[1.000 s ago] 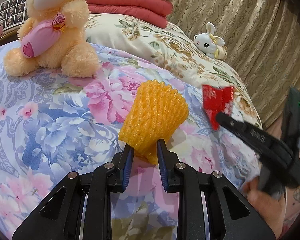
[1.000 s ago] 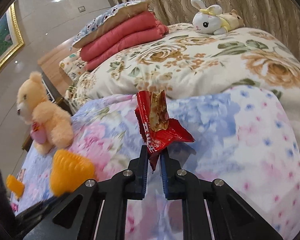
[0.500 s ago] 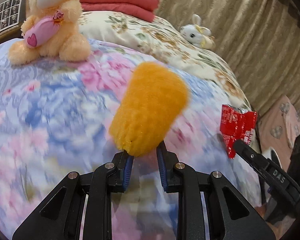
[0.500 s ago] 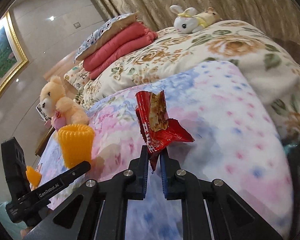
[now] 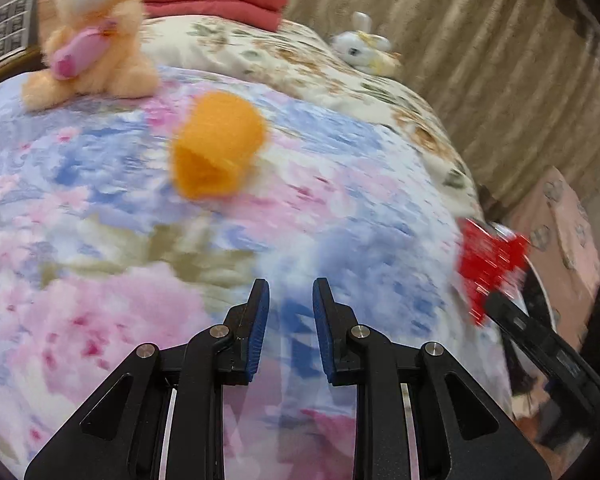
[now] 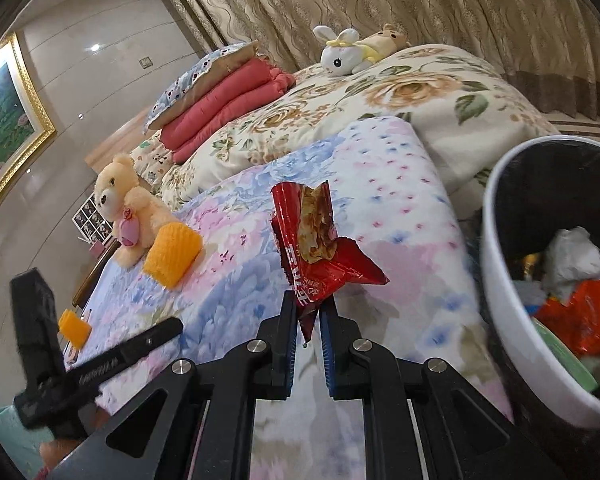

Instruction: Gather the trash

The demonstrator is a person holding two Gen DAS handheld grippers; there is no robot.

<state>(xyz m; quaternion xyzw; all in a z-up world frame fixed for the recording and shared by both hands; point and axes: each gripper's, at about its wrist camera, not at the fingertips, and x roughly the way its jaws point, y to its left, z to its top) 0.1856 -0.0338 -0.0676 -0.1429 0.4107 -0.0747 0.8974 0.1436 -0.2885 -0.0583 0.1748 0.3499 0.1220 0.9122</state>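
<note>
A torn red snack wrapper [image 6: 318, 248] is being pinched between the pads of the right gripper [image 6: 309, 334], just beside the white trash bin [image 6: 496, 280] already holding rubbish. Nothing is being held by the left gripper [image 5: 287, 312], its jaws standing slightly apart over the floral bedspread [image 5: 100, 240]. Farther off, an orange foam fruit net [image 5: 216, 148] is lying near the teddy bear [image 5: 96, 36].

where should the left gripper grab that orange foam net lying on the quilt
Grip the orange foam net across its soft ribbed body, near the open end that faces the left gripper. It lies on its side on the floral quilt, so come down from above with one finger on each side; the foam should squash enough to pinch. The view is blurred.
</note>
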